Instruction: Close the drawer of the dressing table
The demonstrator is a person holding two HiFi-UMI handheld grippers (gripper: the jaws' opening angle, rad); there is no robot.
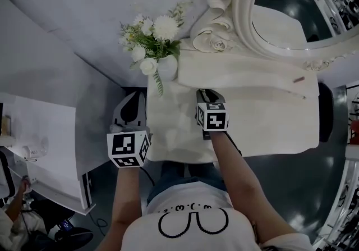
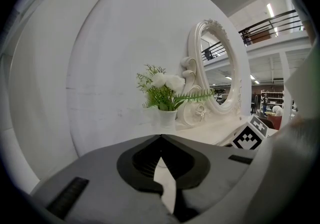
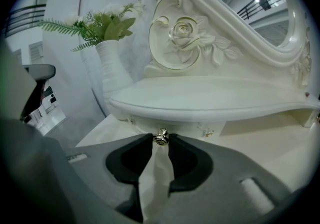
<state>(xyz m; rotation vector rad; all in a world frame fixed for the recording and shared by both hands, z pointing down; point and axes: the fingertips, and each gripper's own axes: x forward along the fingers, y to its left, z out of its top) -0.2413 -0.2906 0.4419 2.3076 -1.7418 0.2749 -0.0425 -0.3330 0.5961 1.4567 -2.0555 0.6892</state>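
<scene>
The white dressing table (image 1: 263, 121) has a raised shelf (image 3: 210, 97) under its mirror. Beneath the shelf's front edge sits a small drawer front (image 3: 185, 129) with a metal knob (image 3: 161, 138). It looks about flush with the shelf edge. My right gripper (image 3: 160, 140) points at it, its two fingertips closed on the knob's sides. In the head view this right gripper (image 1: 205, 94) reaches to the shelf's front left. My left gripper (image 1: 133, 98) hangs off the table's left edge, and in the left gripper view the left gripper (image 2: 161, 137) is shut and empty.
A white vase (image 1: 166, 67) of white flowers stands at the table's back left corner, just left of the drawer. The oval mirror (image 1: 291, 14) with carved roses rises behind the shelf. A small brown item (image 1: 299, 80) lies on the shelf's right. A white desk (image 1: 45, 149) stands to the left.
</scene>
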